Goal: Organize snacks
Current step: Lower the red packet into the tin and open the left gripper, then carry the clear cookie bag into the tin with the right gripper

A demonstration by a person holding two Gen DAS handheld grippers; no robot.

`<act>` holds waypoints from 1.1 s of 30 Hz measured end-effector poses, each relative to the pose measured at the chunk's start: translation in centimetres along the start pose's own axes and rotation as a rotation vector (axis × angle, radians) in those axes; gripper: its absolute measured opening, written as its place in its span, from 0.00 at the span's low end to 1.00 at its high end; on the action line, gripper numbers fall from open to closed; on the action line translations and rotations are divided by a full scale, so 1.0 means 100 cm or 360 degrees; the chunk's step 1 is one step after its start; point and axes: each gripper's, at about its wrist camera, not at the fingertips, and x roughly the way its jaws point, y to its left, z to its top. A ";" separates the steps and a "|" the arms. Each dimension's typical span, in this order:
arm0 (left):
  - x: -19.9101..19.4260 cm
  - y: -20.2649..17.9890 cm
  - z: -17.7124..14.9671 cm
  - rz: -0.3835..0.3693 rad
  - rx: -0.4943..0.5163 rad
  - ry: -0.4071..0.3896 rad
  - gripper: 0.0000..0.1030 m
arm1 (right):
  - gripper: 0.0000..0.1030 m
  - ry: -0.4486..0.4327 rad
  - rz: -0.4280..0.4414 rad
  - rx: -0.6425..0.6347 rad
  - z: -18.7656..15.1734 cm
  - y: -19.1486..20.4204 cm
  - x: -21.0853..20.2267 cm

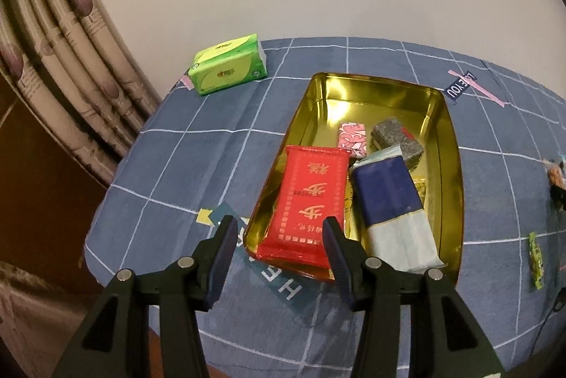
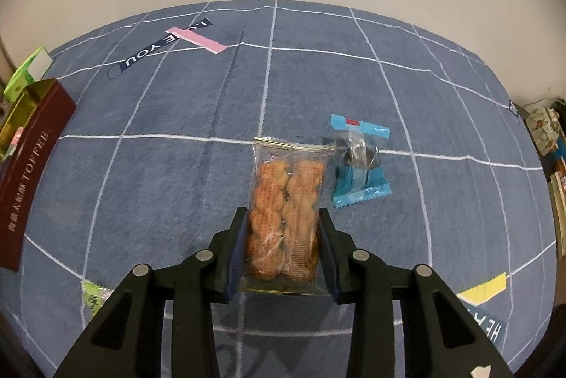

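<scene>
A gold tin box (image 1: 449, 144) lies open on the blue checked cloth. It holds a red packet (image 1: 311, 197), a navy and white packet (image 1: 389, 201), a pink patterned sweet (image 1: 352, 139) and a grey block (image 1: 396, 139). My left gripper (image 1: 279, 234) is open and empty, just above the tin's near edge and the red packet. In the right wrist view my right gripper (image 2: 283, 225) has its fingers against both sides of a clear bag of orange twisted biscuits (image 2: 286, 201) lying on the cloth. A blue wrapped candy (image 2: 359, 165) lies just right of the bag.
A green tissue pack (image 1: 228, 66) sits at the table's far left corner, by curtains. The tin's dark red "TOFFEE" side (image 2: 28, 179) shows at the left of the right wrist view. A small green wrapper (image 1: 536, 257) lies right of the tin. The blue cloth (image 2: 177, 183) covers the table.
</scene>
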 end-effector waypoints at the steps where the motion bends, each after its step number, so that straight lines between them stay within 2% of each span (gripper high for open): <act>1: 0.000 0.001 -0.001 -0.0007 -0.0009 0.0007 0.49 | 0.33 -0.0003 0.0007 0.0008 0.000 0.000 -0.002; 9: -0.002 0.007 -0.004 -0.0021 -0.0063 0.0010 0.49 | 0.33 -0.0053 0.0102 0.0024 0.003 0.016 -0.024; 15: -0.003 0.013 -0.004 -0.0014 -0.0102 0.0004 0.49 | 0.33 -0.0095 0.0222 0.0011 0.013 0.038 -0.047; 25: -0.009 0.026 -0.003 -0.0018 -0.0196 -0.0037 0.49 | 0.33 -0.0126 0.0427 -0.0102 0.024 0.105 -0.083; 33: -0.007 0.041 -0.007 -0.0006 -0.0275 -0.0001 0.50 | 0.33 -0.0110 0.0568 -0.0219 0.017 0.166 -0.095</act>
